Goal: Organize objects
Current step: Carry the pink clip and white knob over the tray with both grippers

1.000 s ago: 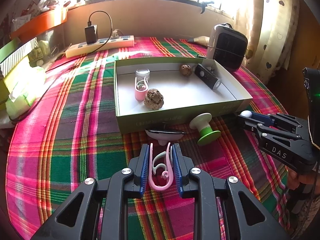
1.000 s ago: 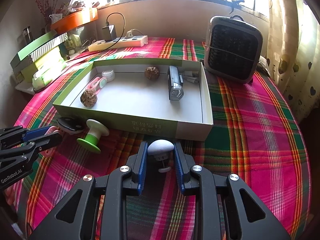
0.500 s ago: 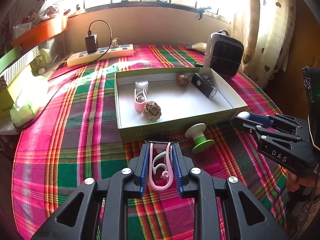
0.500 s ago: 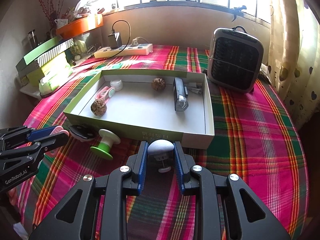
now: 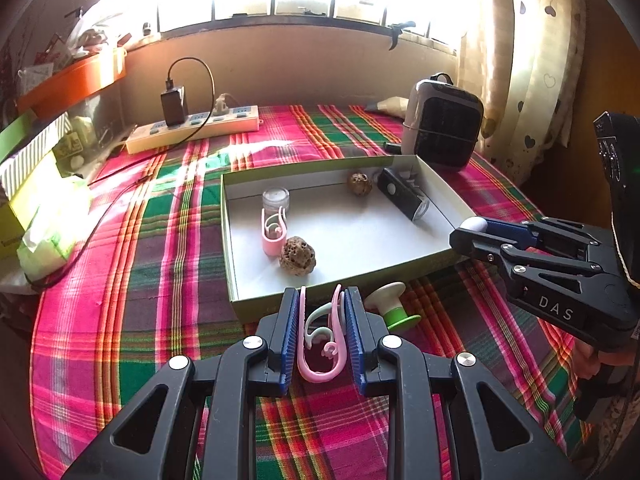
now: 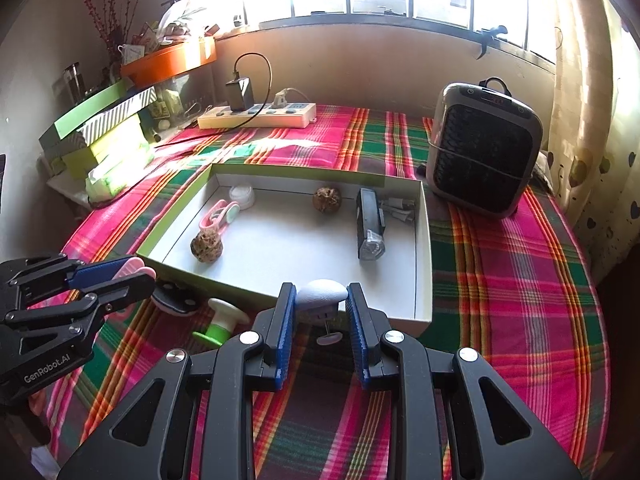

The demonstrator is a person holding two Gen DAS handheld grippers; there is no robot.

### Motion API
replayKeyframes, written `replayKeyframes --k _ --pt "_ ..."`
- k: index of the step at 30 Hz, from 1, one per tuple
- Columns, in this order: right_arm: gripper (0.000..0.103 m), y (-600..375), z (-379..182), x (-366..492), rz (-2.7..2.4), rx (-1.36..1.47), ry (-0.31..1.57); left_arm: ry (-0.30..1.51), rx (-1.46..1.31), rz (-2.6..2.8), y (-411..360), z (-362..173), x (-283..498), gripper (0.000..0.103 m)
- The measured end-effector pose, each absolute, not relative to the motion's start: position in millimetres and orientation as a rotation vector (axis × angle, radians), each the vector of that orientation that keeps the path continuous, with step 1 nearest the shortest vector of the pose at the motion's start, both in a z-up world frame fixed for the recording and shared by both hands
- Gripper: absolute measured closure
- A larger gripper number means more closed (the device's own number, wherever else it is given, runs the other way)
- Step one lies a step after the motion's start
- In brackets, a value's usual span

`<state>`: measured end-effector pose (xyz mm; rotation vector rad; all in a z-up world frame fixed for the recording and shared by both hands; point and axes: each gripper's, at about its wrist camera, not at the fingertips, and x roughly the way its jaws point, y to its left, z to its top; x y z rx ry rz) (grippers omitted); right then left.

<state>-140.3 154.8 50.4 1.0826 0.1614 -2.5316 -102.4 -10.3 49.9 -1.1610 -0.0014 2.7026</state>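
Clip (image 5: 320, 336) pinched in left gripper (image 5: 321, 334) | knob (image 6: 321, 296) clamped in right gripper (image 6: 321, 320) | box (image 6: 424, 264) just beyond both, far side

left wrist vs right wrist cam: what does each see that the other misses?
Left wrist only: the pink clip seen in full between the left gripper fingers; from the right wrist camera just its pink tip shows.

Right wrist only: the white mushroom-shaped piece seen in full in the right gripper, and the dark oval item in front of the box.

Both: the green box holding two brown balls, a black flashlight and a second pink clip; the green-and-white spool; the heater; the power strip.
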Motion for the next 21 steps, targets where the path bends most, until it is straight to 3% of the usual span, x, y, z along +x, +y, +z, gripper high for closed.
replayKeyframes --k 21 --pt "0.076 128.6 49.8 -206.4 -2.43 1.089 0.218 -0.013 -1.172 2.683 -8.3 44.3 -142.9 0.082"
